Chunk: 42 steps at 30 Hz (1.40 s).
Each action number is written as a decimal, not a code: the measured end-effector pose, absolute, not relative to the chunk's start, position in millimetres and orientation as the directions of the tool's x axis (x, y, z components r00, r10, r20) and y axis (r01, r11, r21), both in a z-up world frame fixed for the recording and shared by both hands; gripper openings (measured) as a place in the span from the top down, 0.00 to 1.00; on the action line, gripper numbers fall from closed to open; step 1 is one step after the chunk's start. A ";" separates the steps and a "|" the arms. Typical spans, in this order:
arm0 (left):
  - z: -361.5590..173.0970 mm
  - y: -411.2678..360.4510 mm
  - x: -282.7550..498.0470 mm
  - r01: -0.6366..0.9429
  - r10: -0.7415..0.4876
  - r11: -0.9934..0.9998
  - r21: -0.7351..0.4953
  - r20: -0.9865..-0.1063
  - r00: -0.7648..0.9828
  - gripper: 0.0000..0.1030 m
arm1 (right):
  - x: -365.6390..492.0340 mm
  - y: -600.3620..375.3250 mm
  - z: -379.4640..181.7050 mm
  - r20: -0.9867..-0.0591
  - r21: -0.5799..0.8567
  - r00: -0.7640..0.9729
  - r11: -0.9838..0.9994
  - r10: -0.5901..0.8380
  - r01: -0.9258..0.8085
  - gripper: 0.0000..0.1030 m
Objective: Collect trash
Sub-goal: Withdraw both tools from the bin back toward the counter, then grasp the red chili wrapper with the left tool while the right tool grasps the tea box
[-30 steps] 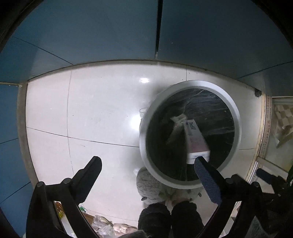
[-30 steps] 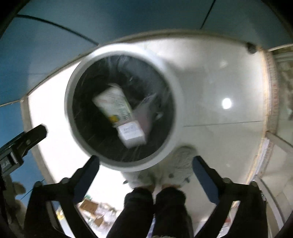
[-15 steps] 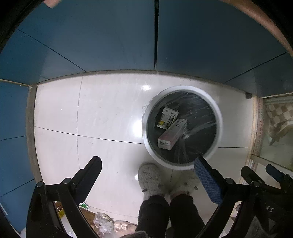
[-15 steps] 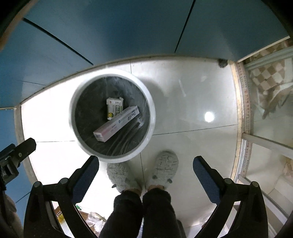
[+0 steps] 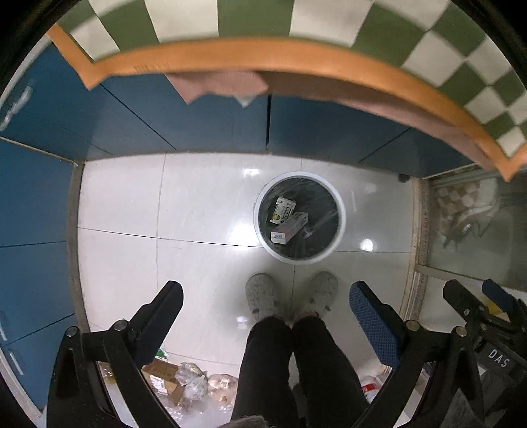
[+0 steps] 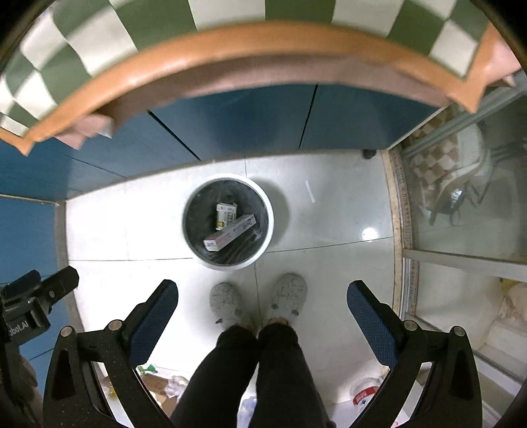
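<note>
A round white trash bin (image 5: 341, 210) with a black liner stands on the tiled floor; it also shows in the right wrist view (image 6: 268, 227). Inside lie a long pink-and-white box (image 5: 290, 227) (image 6: 230, 232) and a smaller white carton (image 5: 284, 210) (image 6: 225, 214). My left gripper (image 5: 265, 296) is open and empty, high above the floor. My right gripper (image 6: 263, 294) is open and empty too, at about the same height. Each gripper shows at the edge of the other's view.
A table edge with an orange rim and green-checked cloth (image 5: 263, 29) (image 6: 263, 39) fills the top. Blue cabinets (image 5: 197, 118) run behind the bin. The person's slippered feet (image 5: 290, 296) stand in front of it. Bags and boxes (image 5: 184, 385) lie behind. A glass door (image 6: 467, 210) is right.
Both grippers have risen well away from the bin, which now looks small and far below. The table edge has come into view at the top. The boxes stay in the bin.
</note>
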<state>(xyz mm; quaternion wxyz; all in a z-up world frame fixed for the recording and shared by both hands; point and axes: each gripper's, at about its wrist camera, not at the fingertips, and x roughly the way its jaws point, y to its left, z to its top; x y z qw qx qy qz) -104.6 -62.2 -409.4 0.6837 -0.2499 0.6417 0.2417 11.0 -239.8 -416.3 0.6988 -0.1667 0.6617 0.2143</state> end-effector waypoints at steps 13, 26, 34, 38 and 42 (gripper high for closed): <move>-249.8 -44.7 -90.4 -0.625 0.156 0.780 -0.030 -0.958 0.241 0.00 | 15.7 -238.0 -244.6 -0.955 0.254 0.027 0.859 0.297 -0.445 0.00; -184.3 40.1 109.7 -0.708 0.188 0.693 -0.133 -0.915 0.357 0.01 | 263.4 -155.4 -164.3 -0.918 0.202 0.185 0.813 0.352 -0.546 0.02; -254.2 59.9 285.0 -0.716 -0.061 0.632 -0.297 -0.940 0.336 0.22 | 421.8 -114.9 -190.0 -0.938 0.166 0.168 0.819 0.302 -0.549 0.20; -272.3 57.6 314.1 -0.731 -0.042 0.639 -0.239 -0.960 0.277 0.57 | 462.7 -99.3 -211.7 -0.949 0.182 0.109 0.798 0.296 -0.575 0.20; -265.9 56.1 304.1 -0.725 0.048 0.674 -0.143 -0.971 0.236 0.80 | 471.2 -63.1 -222.1 -0.949 0.206 0.039 0.712 0.312 -0.671 0.20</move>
